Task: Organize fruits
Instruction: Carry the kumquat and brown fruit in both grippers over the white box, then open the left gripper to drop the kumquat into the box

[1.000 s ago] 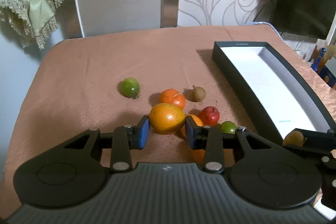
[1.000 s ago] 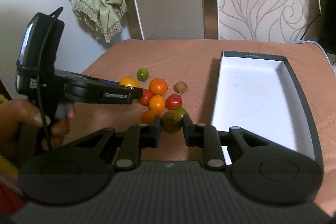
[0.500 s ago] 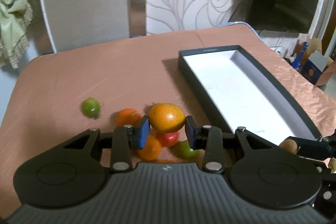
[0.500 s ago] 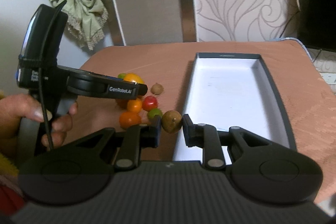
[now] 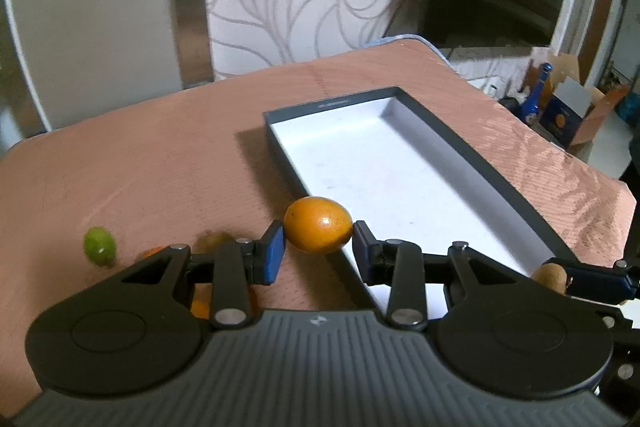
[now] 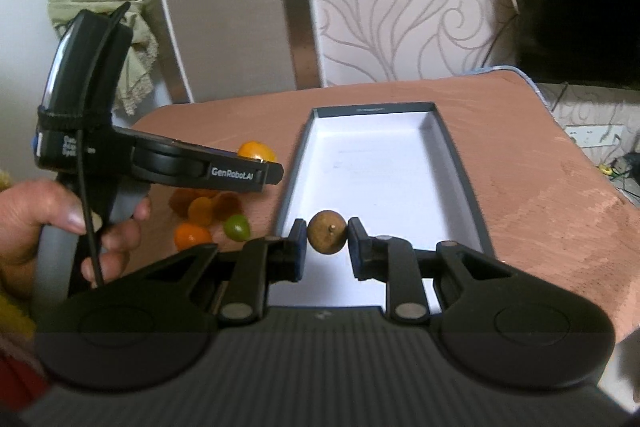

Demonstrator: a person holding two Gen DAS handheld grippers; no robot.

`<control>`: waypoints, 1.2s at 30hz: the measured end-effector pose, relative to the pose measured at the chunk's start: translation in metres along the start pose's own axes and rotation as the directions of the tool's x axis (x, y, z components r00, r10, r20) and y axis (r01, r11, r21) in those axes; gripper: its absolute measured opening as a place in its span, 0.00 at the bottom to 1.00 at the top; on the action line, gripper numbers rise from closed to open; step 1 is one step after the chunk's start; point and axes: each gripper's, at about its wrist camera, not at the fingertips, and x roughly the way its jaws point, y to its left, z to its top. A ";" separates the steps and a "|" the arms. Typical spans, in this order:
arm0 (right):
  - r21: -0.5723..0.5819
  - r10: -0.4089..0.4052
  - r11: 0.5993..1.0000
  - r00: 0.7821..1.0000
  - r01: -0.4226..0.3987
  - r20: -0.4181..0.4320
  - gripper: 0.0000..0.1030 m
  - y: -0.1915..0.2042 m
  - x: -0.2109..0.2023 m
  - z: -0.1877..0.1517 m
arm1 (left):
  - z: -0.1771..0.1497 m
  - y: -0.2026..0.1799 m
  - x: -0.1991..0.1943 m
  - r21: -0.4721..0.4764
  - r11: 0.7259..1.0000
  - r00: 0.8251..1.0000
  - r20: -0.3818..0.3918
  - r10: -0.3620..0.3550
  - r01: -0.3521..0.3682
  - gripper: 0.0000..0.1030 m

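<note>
The left gripper is gripping an orange-yellow fruit between its blue pads, holding it above the near left edge of a long dark tray with a white floor. The right gripper is clamping a small brown fruit over the tray's near end. Only the right wrist view is showing a person's hand wrapping the left gripper's handle, and a cluster of orange fruits with a green fruit lying on the brown tablecloth left of the tray. Only the left wrist view is showing another green fruit sitting apart from the rest, and boxes beyond the table's far right corner.
</note>
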 end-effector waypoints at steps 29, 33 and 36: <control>0.075 -0.164 0.984 0.986 0.164 0.004 0.24 -0.018 -0.023 -0.011 | 0.032 -0.036 0.096 0.041 0.998 0.996 -0.075 -0.040 0.044 0.41; 0.082 -0.181 0.980 0.983 0.180 0.004 0.24 -0.017 -0.028 -0.014 | 0.033 -0.036 0.106 0.030 0.999 0.995 -0.093 -0.038 0.041 0.41; 0.084 -0.188 0.979 0.982 0.187 0.007 0.24 -0.016 -0.030 -0.014 | 0.033 -0.039 0.110 0.044 0.998 0.995 -0.097 -0.034 0.039 0.41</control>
